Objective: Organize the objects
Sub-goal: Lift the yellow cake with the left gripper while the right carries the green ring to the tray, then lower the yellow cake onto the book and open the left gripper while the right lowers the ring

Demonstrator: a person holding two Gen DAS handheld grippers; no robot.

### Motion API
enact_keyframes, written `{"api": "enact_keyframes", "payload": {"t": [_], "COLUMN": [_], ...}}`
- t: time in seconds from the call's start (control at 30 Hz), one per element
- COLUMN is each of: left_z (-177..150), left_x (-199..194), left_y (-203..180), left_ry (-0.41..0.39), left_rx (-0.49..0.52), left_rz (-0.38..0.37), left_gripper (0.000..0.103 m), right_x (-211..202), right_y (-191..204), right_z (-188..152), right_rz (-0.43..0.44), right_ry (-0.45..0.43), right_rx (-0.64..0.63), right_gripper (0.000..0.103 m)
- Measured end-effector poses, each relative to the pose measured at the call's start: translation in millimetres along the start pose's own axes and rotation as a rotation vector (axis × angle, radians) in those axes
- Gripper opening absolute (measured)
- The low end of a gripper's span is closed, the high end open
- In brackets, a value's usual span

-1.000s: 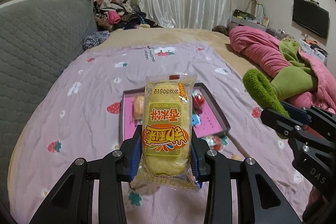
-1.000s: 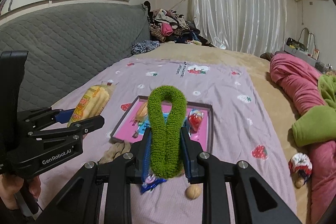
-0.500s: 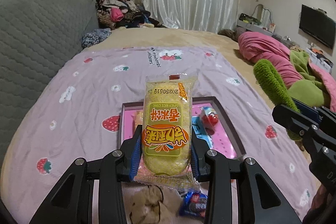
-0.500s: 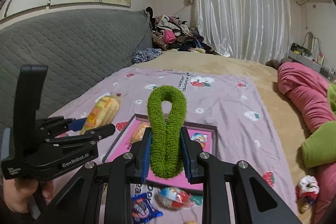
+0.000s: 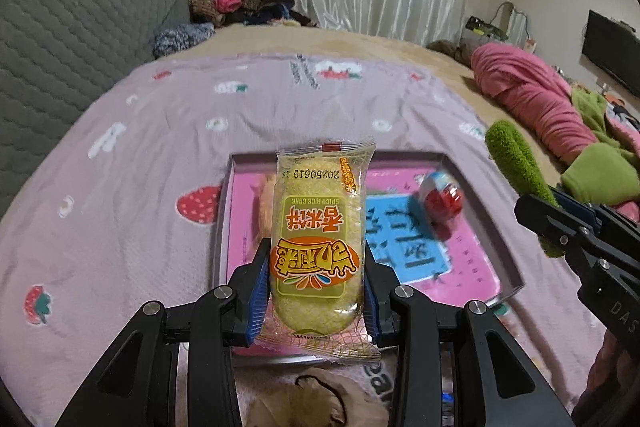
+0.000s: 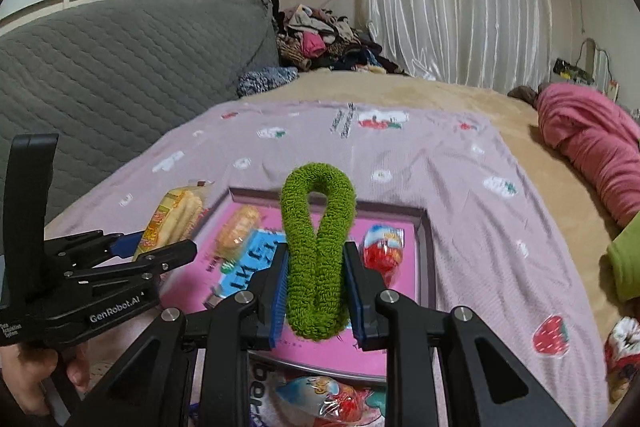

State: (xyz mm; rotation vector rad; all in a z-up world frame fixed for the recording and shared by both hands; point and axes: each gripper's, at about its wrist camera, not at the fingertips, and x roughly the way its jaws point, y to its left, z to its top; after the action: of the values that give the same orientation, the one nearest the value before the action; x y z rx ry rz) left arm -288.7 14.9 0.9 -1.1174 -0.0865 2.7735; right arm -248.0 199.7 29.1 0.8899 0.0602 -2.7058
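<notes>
Rice cake packet [image 5: 318,247], pinched upright in the left gripper [image 5: 316,291] above the near edge of the pink tray [image 5: 476,275], should be lowered flat beside the wrapped bun [image 6: 238,229], while the right gripper [image 6: 316,291] pinches the green scrunchie [image 6: 318,251].

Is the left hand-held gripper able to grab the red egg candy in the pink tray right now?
Probably not yet: the left hand-held gripper is already shut on the spicy rice cake packet, so nothing free can close on the red egg candy in the pink tray.
</notes>
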Motion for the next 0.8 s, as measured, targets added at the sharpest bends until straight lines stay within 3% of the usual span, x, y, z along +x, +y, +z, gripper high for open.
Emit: {"api": "enact_keyframes", "payload": {"t": [0.37,0.8], "left_z": [-14,-24], "left_x": [50,74], "left_y": [7,14], "left_ry": [0.083,0.167], "left_rx": [0.029,0.019], "left_rz": [0.034,0.049], "left_gripper": [0.040,0.040], "right_x": [63,82], "right_y": [-8,-6], "right_z": [-22,-34], "right_rz": [-0.013,-0.039], "right_ry": [0.148,0.233], "right_rx": [-0.021,-0.032], "right_gripper": [0.026,0.026]}}
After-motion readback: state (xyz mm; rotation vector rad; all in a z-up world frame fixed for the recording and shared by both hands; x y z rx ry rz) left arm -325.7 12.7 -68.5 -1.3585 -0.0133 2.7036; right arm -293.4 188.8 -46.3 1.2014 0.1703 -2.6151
